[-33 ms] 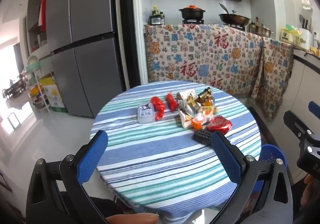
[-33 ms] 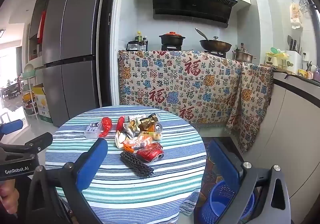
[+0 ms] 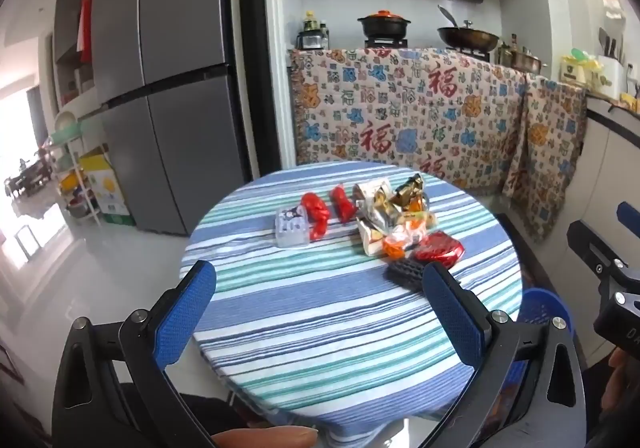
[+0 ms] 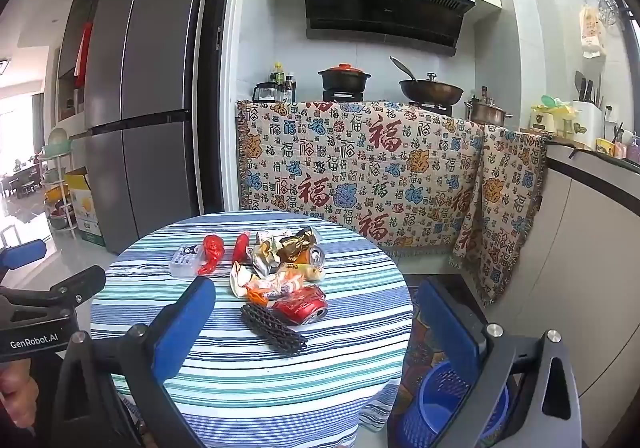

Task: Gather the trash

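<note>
A pile of trash lies on the round striped table [image 3: 320, 328] [image 4: 248, 376]: a crushed red can [image 3: 439, 246] [image 4: 301, 306], a black mesh strip [image 3: 405, 272] [image 4: 273, 329], crumpled wrappers [image 3: 386, 207] [image 4: 272, 260], two red wrappers [image 3: 318, 211] [image 4: 211, 252] and a clear plastic box [image 3: 292, 228] [image 4: 185, 262]. A blue bin [image 4: 444, 404] [image 3: 540, 308] stands on the floor right of the table. My left gripper [image 3: 320, 294] is open and empty above the table's near part. My right gripper [image 4: 314, 314] is open and empty, held back from the pile.
A grey fridge [image 3: 172, 87] stands at the left. A patterned cloth [image 4: 360, 171] hangs over the counter behind the table, with pots [image 4: 344, 77] on the stove. A white cabinet [image 4: 592, 256] runs along the right. The other gripper [image 4: 36, 312] shows at the left edge of the right wrist view.
</note>
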`<move>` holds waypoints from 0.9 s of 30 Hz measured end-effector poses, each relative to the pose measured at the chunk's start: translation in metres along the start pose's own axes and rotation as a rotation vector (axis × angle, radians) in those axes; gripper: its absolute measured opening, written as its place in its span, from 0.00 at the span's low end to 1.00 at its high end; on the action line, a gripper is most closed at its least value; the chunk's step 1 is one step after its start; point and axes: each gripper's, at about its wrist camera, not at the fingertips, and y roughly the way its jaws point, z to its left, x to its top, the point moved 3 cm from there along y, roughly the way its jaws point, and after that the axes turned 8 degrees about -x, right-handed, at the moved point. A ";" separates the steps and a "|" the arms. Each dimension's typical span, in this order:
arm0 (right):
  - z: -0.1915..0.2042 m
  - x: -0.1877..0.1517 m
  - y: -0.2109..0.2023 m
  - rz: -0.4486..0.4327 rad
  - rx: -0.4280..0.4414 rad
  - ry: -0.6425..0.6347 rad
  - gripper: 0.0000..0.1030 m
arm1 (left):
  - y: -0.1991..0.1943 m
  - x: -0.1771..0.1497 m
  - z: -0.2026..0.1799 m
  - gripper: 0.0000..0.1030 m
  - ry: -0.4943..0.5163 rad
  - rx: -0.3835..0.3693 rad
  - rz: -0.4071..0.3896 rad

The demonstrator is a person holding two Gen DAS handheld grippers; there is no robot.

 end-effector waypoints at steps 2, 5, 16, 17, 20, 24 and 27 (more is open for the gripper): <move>-0.002 0.000 -0.002 0.000 0.001 0.002 1.00 | 0.006 0.002 0.005 1.00 -0.016 -0.013 0.017; 0.002 -0.001 0.003 0.005 -0.002 0.001 1.00 | 0.007 0.003 0.007 1.00 -0.017 -0.015 0.020; 0.003 0.000 0.000 0.003 -0.008 -0.003 1.00 | 0.007 0.009 0.012 1.00 -0.020 -0.018 0.025; 0.003 0.001 0.000 0.004 -0.009 -0.003 1.00 | 0.007 0.009 0.012 1.00 -0.022 -0.019 0.025; 0.003 0.001 -0.001 0.002 -0.010 -0.001 1.00 | 0.007 0.009 0.012 1.00 -0.022 -0.019 0.026; 0.003 0.001 -0.001 0.004 -0.012 -0.001 1.00 | 0.007 0.008 0.011 1.00 -0.021 -0.020 0.025; 0.003 0.001 -0.001 0.005 -0.013 -0.001 1.00 | 0.008 0.006 0.011 1.00 -0.020 -0.020 0.026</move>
